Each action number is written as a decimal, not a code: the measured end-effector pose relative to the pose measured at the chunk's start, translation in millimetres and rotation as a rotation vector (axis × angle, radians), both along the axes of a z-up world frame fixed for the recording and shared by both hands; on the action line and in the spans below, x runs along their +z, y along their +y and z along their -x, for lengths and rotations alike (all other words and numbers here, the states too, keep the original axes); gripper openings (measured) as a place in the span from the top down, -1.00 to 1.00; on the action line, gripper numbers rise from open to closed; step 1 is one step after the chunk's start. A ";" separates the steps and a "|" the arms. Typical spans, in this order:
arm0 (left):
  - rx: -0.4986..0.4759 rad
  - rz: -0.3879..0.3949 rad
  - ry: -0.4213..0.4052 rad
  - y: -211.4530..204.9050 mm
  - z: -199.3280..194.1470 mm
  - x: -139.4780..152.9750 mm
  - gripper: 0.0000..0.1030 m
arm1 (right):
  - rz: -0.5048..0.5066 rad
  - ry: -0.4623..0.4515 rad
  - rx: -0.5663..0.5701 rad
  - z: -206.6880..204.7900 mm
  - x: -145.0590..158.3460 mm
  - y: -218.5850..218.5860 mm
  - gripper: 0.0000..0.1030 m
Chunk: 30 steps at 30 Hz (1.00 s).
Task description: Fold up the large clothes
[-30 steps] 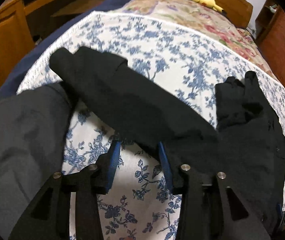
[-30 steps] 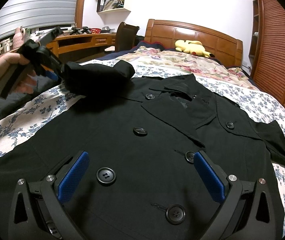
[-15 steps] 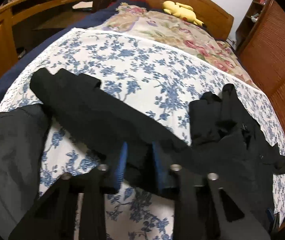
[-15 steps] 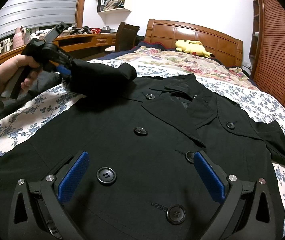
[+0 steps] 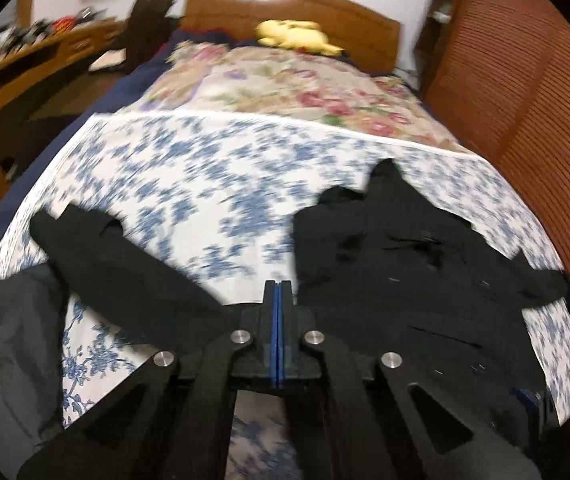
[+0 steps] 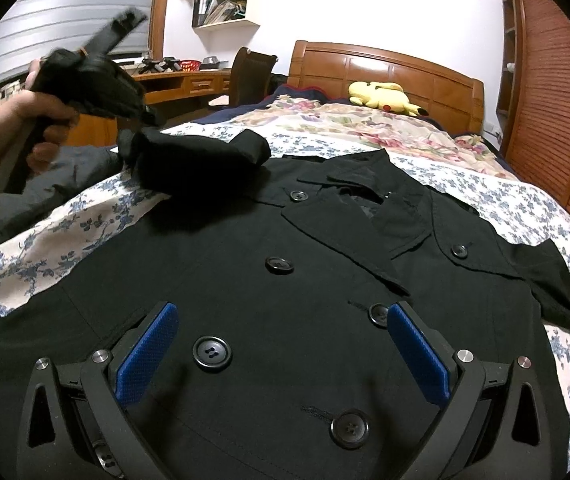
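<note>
A black double-breasted coat [image 6: 293, 280] lies face up on the bed, buttons showing. Its left sleeve [image 6: 201, 160] is lifted off the sheet; in the left wrist view the sleeve [image 5: 125, 264] runs from the far left to my fingers. My left gripper [image 5: 277, 286] is shut on that sleeve near the shoulder, pads together, and it shows held in a hand in the right wrist view [image 6: 97, 80]. My right gripper [image 6: 281, 344] is open, low over the coat's front, with a button between its blue pads [image 6: 145, 356].
The bed has a blue-flowered sheet [image 5: 213, 184] and a floral quilt [image 6: 345, 120] at the head, with a yellow plush toy [image 6: 385, 96]. A dark grey garment [image 5: 5, 344] lies at the left edge. A wooden desk [image 6: 189, 80] stands left, a louvred wardrobe [image 6: 553, 92] right.
My left gripper closed fully on the sleeve and rose, lifting the sleeve from the bed; its view tilted up toward the headboard. My right gripper stayed still and open.
</note>
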State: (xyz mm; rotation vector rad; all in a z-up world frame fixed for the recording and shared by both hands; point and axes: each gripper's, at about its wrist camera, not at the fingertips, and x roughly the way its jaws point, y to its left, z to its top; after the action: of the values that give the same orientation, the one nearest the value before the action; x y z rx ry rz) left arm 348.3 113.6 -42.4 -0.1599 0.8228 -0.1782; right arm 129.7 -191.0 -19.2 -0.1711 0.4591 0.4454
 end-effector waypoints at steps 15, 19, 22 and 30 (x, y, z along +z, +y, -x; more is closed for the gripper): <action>0.059 -0.055 -0.071 42.9 102.7 32.0 0.47 | -0.018 0.015 0.389 -39.3 82.7 80.7 -0.87; 0.099 -0.098 -0.078 76.6 131.1 26.5 0.45 | 0.048 0.025 0.467 -72.5 95.5 148.3 -0.47; 0.127 -0.156 -0.098 90.7 148.7 24.6 0.44 | 0.135 0.053 0.515 -91.4 88.1 194.0 -0.25; 0.158 -0.211 -0.148 102.5 176.8 24.4 0.43 | 0.376 0.065 0.432 -123.5 66.0 257.2 0.88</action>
State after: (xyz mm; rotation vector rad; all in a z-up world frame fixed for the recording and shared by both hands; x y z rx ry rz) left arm 171.5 216.1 -18.0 -0.0119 0.6729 0.0453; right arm 253.1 66.1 46.8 -0.6277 0.5691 0.7869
